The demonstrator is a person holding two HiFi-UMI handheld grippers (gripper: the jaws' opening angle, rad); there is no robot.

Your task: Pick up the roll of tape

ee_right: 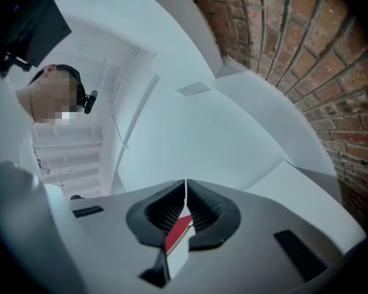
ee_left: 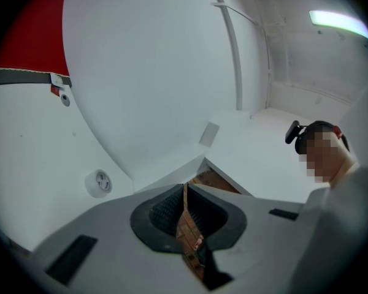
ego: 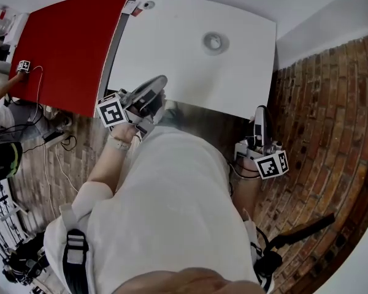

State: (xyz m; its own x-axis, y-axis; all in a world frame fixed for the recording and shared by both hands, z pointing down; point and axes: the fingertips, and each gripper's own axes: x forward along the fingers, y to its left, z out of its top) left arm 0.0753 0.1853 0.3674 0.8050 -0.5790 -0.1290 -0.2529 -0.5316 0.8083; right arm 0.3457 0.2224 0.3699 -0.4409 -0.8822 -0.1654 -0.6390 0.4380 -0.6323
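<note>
Both jaws: pressed together, nothing between the pads.
Left gripper [ee_left: 185, 185]: empty, at the near edge of the white tabletop [ego: 184, 72], aimed across it.
Right gripper [ee_right: 186, 181]: empty, off the tabletop's near right corner, over the brick floor [ego: 319, 115].
Roll of tape [ego: 214, 42]: lying flat on the tabletop, well apart from both grippers.
Step in hand (judged): the reach; no grasp yet.
Doing it well: spread the left jaws before arriving, come in low, put one pad in the core and one outside the ring, then close.
</note>
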